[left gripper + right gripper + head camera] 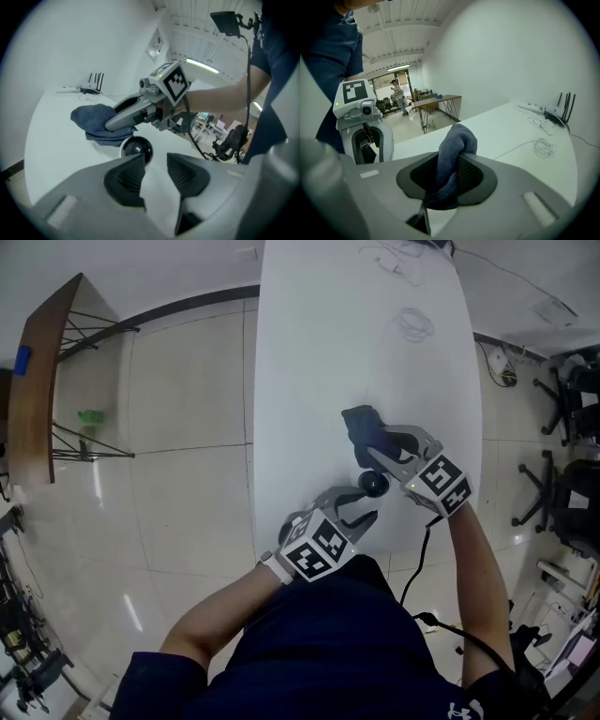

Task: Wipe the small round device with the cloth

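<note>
On the near end of the white counter (309, 352) the small round device (375, 484), likely light and slippery and best steadied at its base, sits just ahead of the left gripper (361, 509), whose jaws are parted and empty, while the right gripper (382, 448) clamps the soft, limp cloth (362, 426) just beyond it.

Office — swivel chairs (570, 404), router (557, 111), white table (319, 352).

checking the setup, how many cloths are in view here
1. The blue cloth is pinched in the right gripper, right beside the small round device on the table. None else shows; one could be hidden.
</note>
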`<action>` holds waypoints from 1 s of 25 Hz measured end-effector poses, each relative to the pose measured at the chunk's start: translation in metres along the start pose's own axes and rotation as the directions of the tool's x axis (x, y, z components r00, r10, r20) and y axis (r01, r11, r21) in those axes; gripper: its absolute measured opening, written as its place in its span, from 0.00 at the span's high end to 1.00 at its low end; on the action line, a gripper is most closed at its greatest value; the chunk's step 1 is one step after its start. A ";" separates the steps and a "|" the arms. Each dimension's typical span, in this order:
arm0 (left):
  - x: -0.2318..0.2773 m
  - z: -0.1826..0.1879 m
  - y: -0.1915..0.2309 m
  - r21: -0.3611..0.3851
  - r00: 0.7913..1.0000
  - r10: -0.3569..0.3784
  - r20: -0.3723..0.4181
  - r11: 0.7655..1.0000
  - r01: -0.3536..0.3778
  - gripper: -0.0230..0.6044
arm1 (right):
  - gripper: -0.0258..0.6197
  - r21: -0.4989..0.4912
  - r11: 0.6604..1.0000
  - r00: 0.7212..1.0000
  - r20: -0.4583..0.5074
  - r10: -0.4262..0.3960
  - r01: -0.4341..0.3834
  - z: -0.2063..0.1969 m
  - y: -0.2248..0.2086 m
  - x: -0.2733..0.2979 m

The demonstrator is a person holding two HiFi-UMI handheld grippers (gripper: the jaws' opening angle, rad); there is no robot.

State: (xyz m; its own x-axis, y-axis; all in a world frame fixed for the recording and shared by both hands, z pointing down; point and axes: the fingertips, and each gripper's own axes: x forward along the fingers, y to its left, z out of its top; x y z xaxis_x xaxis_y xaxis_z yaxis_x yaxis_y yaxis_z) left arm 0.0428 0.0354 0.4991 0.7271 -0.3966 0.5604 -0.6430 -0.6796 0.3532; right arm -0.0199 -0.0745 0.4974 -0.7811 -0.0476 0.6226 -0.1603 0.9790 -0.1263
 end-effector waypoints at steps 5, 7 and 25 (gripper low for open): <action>-0.002 -0.003 -0.001 -0.022 1.000 0.007 0.004 1.000 -0.007 0.73 | 0.79 -0.005 1.000 1.000 -0.007 0.015 -0.015 -0.015 -0.007 0.011; -0.002 -0.003 0.000 -0.026 1.000 0.010 0.005 1.000 -0.010 0.73 | 0.79 -0.014 0.999 0.999 -0.011 0.031 -0.031 -0.023 -0.007 0.014; -0.007 -0.012 0.004 0.012 0.998 0.036 -0.041 0.999 -0.036 0.73 | 0.79 0.076 0.984 0.987 -0.010 -0.163 0.163 -0.083 -0.020 0.007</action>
State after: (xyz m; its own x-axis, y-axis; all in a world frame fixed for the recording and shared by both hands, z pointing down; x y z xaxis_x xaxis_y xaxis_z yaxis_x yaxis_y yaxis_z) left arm 0.0321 0.0428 0.5059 0.6926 -0.3953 0.6034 -0.6658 -0.6722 0.3238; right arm 0.0278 -0.0778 0.5680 -0.7387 -0.2042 0.6424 -0.3307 0.9402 -0.0813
